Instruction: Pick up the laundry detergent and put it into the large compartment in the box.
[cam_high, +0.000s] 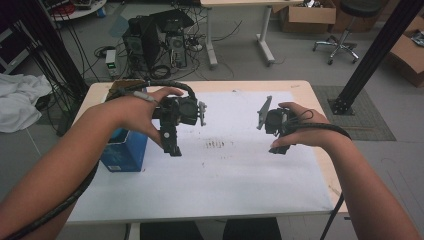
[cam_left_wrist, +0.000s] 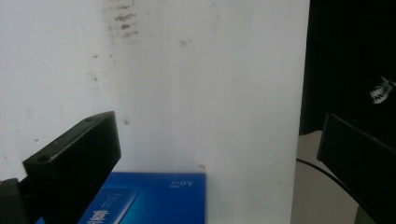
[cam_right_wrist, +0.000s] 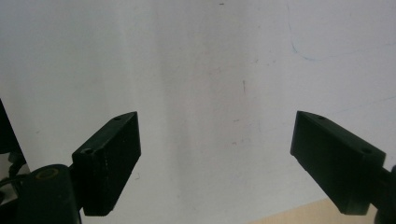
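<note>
**Both grippers held open above the white sheet**

While nothing is gripped, the left gripper is held with jaws spread wide just beside the blue box, standing at the sheet's left edge. The right gripper, jaws likewise wide apart, is held over the white sheet.

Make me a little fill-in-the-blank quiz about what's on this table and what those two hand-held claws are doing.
1. The box near the left gripper is coloured ____.
2. The jaws of the right gripper stand ____, with nothing between them.
3. The tabletop is covered by a ____ sheet.
4. In the high view, the box stands at the table's ____ edge.

Missing words: blue; open; white; left
</note>
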